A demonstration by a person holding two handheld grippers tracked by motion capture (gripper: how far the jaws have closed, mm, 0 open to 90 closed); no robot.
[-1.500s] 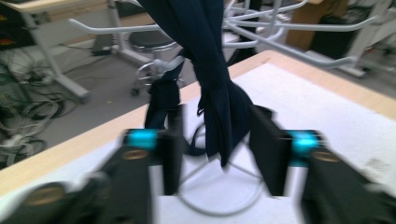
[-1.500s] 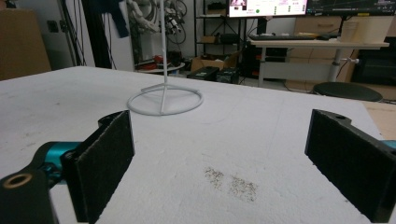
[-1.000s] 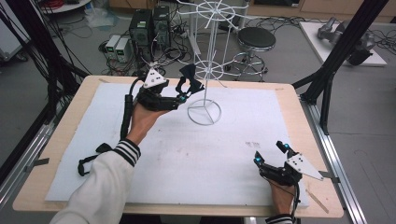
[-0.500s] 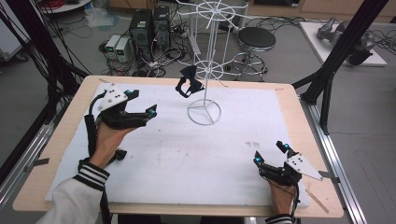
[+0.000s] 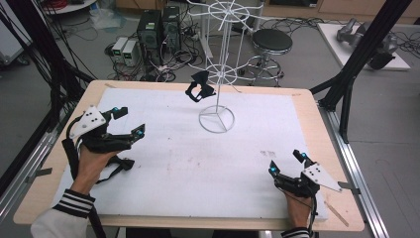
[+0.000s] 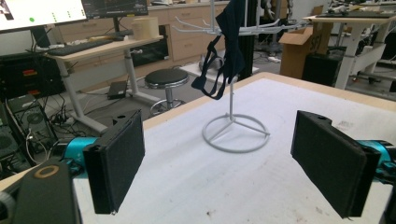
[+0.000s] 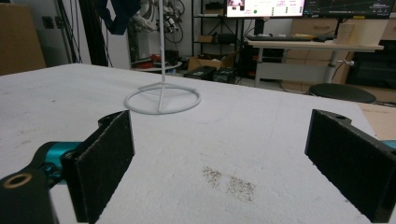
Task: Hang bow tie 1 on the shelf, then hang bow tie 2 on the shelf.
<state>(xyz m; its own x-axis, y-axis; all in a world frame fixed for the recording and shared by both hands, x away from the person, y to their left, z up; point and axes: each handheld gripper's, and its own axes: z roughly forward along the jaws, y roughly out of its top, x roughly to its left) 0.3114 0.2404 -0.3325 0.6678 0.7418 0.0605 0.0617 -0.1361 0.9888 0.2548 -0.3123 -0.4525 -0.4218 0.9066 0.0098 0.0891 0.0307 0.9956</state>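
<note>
Left hand-held gripper (image 5: 130, 122) jaws wide, empty; dark fabric item (image 5: 199, 86) hangs on white wire rack (image 5: 217, 118) at its 2 o'clock, well apart. Right hand-held gripper (image 5: 286, 164) wide, on worktop (image 5: 198, 163).

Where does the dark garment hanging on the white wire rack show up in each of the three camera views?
High view: the dark garment hangs upper centre, left of the rack's pole.
Left gripper view: top centre, dangling from a rack arm.
Right gripper view: a corner at the top left edge.
Shared landmark: the rack's round base ring.
</note>
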